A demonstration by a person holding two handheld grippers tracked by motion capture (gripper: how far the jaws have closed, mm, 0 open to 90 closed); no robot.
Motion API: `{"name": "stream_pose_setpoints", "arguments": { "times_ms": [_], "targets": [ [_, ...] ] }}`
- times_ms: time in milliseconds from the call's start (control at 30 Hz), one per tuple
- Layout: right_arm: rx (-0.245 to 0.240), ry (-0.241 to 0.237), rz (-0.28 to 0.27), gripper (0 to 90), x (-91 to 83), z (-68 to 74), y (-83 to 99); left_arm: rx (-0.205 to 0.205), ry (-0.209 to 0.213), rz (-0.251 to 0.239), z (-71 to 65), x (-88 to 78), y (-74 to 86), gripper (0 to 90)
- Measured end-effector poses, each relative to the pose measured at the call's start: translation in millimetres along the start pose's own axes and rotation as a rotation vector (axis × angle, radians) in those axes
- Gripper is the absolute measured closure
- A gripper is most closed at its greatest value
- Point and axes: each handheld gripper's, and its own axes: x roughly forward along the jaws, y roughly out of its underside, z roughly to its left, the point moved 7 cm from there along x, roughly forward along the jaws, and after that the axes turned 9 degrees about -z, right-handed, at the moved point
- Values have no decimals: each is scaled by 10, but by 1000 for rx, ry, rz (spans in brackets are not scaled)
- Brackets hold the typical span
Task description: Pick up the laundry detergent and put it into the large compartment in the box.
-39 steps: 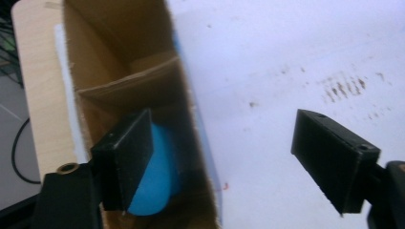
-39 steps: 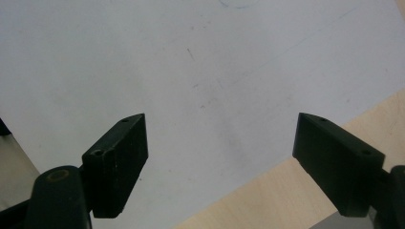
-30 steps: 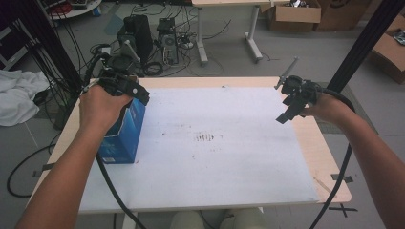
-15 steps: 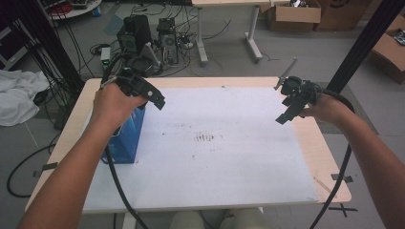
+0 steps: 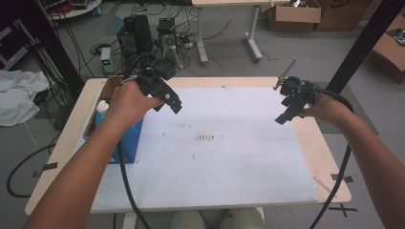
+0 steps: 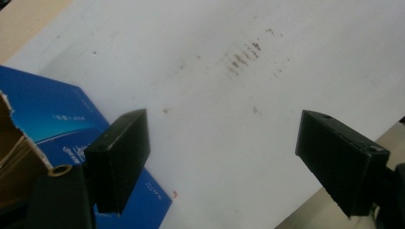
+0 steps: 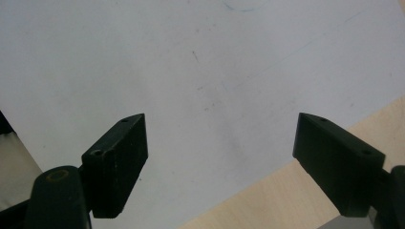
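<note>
1. Nearest the camera in the high view, the person's two bare forearms come in from the bottom edge, each hand carrying a black two-jaw gripper with a black cable trailing back off the table.
2. The wooden table carries a large white sheet, which bears a small patch of brownish marks near its middle.
3. The left gripper is held above the left part of the sheet, just right of the open blue cardboard box. Its jaws stand wide apart with nothing between them; the left gripper view shows bare white sheet in the gap, the brownish marks beyond, and the blue box low at the left.
4. The blue box stands at the table's left edge, touching the sheet's left margin. A white bottle with a blue cap sits upright inside it.
5. The right gripper hovers over the sheet's right margin, well apart from the box. Its jaws are likewise spread wide and empty, with white sheet and a strip of bare wood below them.
6. Beyond the table lie a grey floor, black electronic units with tangled cables and brown cardboard cartons.
</note>
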Motion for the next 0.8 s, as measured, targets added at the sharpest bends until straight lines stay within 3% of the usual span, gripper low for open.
{"name": "stream_pose_setpoints", "arguments": {
  "times_ms": [500,800],
  "targets": [
    [-11,-4,-6,192,-2,-5,-41,154,47,59,-256,257,-133,200],
    [-11,-9,-4,192,19,-7,-26,188,72,72,-354,378,-155,202]
  ]
}}
